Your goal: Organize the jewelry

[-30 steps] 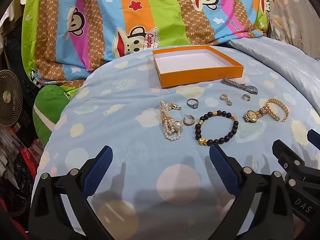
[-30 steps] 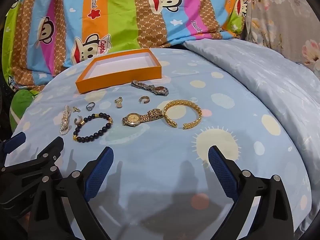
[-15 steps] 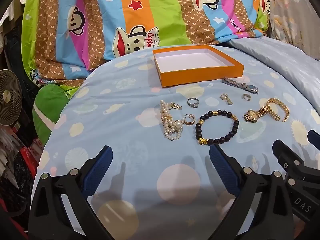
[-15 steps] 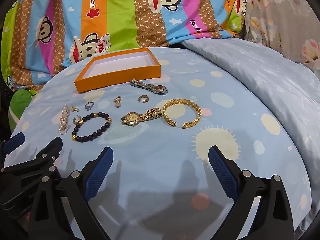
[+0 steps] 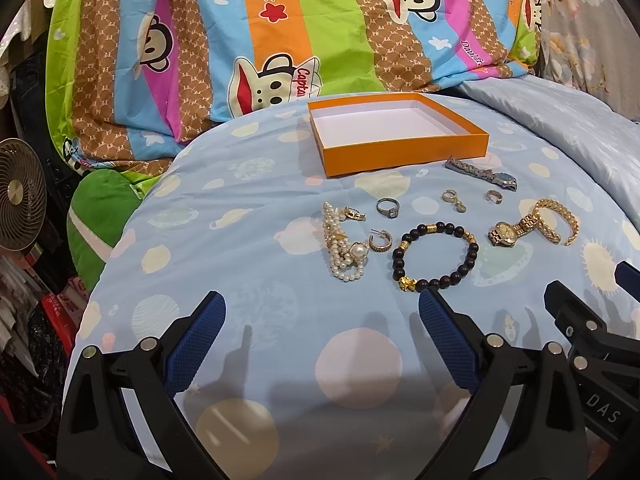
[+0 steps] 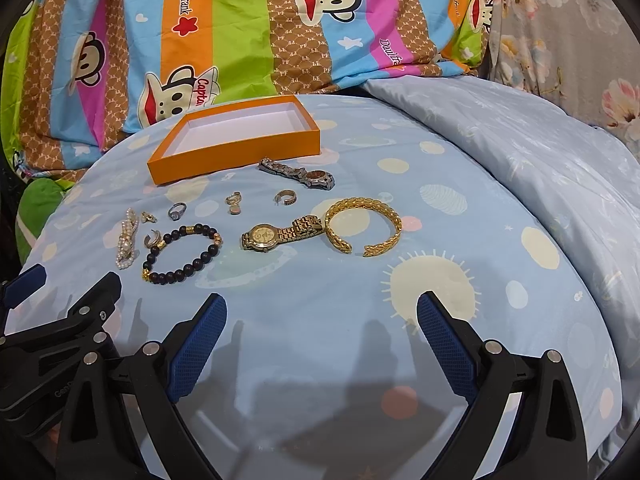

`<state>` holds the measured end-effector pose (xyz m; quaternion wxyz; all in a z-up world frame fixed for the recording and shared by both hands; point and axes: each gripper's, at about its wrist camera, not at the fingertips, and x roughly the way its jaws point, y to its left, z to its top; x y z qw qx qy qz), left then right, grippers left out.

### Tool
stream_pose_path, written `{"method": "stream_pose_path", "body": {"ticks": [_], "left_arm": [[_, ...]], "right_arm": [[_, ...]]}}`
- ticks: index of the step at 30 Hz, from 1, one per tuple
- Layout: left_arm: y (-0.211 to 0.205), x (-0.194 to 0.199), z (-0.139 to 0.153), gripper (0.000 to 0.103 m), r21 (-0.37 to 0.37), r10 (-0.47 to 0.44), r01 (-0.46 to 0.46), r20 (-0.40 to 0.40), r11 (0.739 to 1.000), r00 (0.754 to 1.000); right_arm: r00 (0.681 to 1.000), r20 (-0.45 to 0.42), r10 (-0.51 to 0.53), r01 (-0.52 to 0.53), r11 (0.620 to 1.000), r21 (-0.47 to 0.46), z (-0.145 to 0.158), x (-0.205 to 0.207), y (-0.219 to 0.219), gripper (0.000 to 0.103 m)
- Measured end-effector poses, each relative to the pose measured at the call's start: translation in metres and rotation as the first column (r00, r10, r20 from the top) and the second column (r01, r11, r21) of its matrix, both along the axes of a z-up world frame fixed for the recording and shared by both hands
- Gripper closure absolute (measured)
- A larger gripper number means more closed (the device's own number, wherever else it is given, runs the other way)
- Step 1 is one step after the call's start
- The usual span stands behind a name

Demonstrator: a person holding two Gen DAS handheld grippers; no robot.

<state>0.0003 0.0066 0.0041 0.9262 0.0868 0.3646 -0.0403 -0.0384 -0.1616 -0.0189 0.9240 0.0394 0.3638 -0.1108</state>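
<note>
Bedspread (image 5: 280, 360) pale blue, cartoon-monkey quilt (image 5: 280, 32) behind

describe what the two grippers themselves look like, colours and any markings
Both are alike: the left gripper and right gripper have matte black plastic arms with round silver rivets, and each finger carries a blue pad with a fine cross-hatched grip texture. Seen from the left wrist view, the right gripper's body shows white letters "DAS". No cables or sleeves are visible.
</note>
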Motion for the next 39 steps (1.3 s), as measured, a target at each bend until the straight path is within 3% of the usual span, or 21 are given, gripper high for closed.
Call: {"method": "stream_pose_path", "body": {"ticks": [17, 39], "left_arm": [[0.002, 0.007, -0.004, 0.008, -0.033, -0.001, 0.000, -0.028, 0.999, 1.000], [0.000, 0.001, 0.000, 0.008, -0.020, 0.001, -0.001, 0.006, 1.000, 1.000]], "right_arm": [[1.000, -0.009, 0.022, -0.021, 1.000, 0.017, -0.001, 0.005, -0.003, 0.010], [1.000, -0.002, 0.015, -0.015, 1.000, 0.024, 0.003, 0.004, -0.004, 0.010]]}}
